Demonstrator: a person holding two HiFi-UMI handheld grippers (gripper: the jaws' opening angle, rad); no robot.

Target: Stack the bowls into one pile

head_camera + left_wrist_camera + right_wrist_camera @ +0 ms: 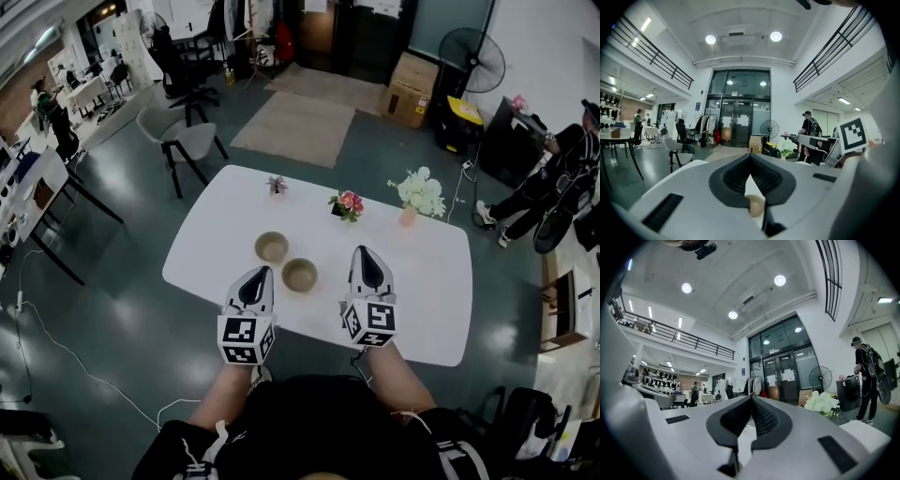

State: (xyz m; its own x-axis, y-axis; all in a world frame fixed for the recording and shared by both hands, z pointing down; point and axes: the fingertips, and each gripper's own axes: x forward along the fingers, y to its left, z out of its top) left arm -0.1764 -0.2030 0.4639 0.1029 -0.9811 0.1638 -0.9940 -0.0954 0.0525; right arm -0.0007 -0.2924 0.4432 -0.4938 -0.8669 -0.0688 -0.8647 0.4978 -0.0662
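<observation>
Beside the left gripper's [262,271] fingers lies one bowl [300,275], another bowl [272,247] ahead.

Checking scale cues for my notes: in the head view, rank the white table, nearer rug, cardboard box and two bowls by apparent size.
1. white table
2. nearer rug
3. cardboard box
4. far bowl and near bowl: alike, not ranked.
Rug and box sit farther away; true sizes unsure.

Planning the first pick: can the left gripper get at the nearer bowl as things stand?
Probably yes. The nearer bowl sits on the table just beyond the left gripper, slightly to its right, with nothing between them. The jaws are shut, so they'd have to open first.
</observation>
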